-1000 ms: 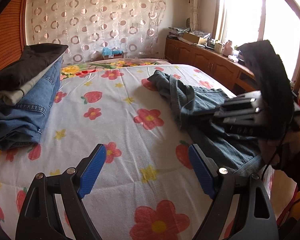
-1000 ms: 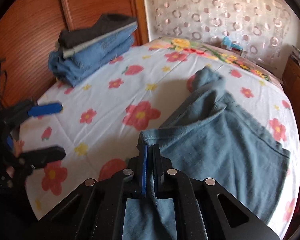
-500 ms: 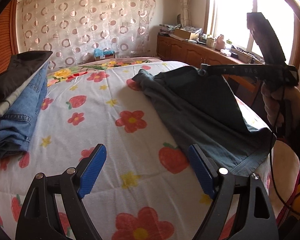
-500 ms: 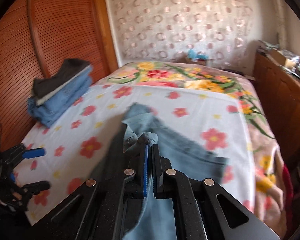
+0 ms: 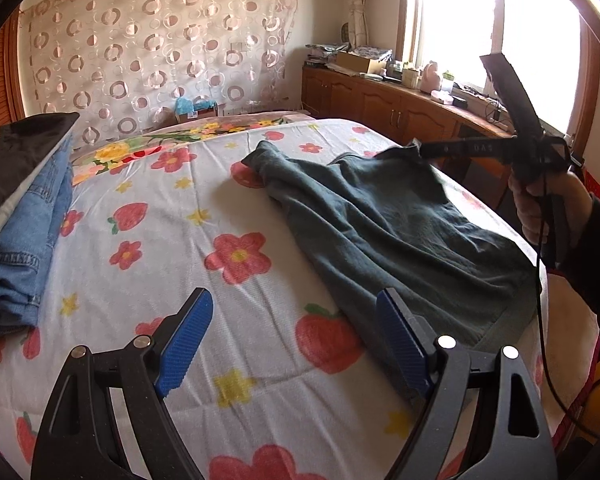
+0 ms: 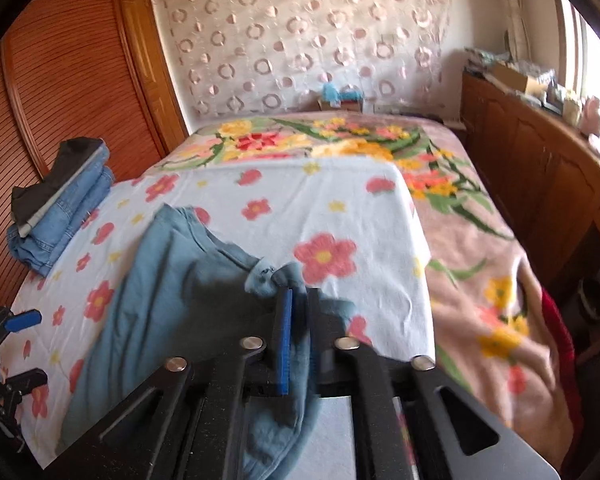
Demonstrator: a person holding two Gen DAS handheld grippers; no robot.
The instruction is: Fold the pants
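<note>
Blue pants (image 6: 148,300) on the bed (image 5: 148,264): fabric sits between right hand-held gripper (image 6: 300,312) jaws, which are opening; left hand-held gripper (image 5: 296,332) is being held wide, empty.

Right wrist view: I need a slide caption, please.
Right claw opening around the blue pants on the floral bed; folded stack at left.
</note>
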